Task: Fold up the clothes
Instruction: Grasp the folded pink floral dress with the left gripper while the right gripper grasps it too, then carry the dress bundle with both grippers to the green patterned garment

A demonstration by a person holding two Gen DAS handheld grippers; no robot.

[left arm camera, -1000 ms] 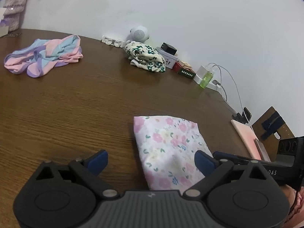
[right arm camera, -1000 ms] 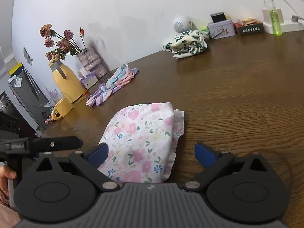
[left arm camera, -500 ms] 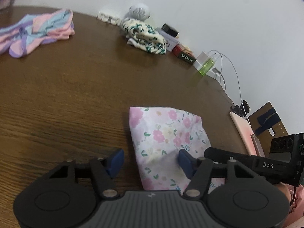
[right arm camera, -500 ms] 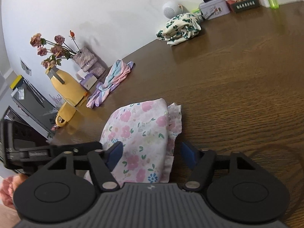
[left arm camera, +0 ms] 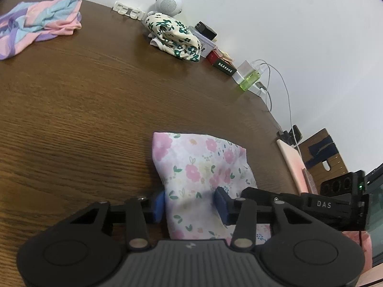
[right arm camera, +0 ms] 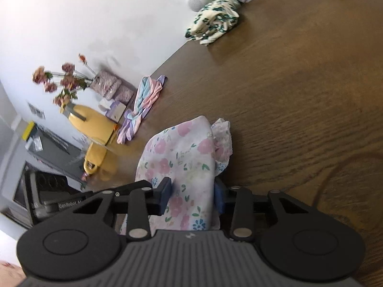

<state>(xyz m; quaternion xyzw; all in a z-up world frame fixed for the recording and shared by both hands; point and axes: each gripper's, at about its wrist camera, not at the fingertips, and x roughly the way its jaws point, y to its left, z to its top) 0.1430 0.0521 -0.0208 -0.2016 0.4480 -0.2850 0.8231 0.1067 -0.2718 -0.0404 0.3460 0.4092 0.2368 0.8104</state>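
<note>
A folded white garment with pink flowers [left arm camera: 203,172] lies on the brown wooden table [left arm camera: 83,110]. My left gripper [left arm camera: 189,203] is shut on its near edge, one blue pad on each side of the cloth. My right gripper [right arm camera: 192,195] is shut on the same garment [right arm camera: 186,153] from the other side, and a frilly hem [right arm camera: 223,136] sticks out on the right. The right gripper's black body [left arm camera: 311,205] shows in the left wrist view, close to the right.
A pink, blue and purple garment [left arm camera: 40,24] lies far left. A cream garment with green flowers [left arm camera: 174,38] sits at the back by a white speaker [left arm camera: 170,4], boxes and a charger with cables [left arm camera: 251,76]. A yellow jug [right arm camera: 93,124], mug and dried flowers [right arm camera: 62,81] stand at the table's left end.
Both grippers moved in over the floral garment's near edge and their jaws went from wide open to shut on the cloth. The right view has tilted.
</note>
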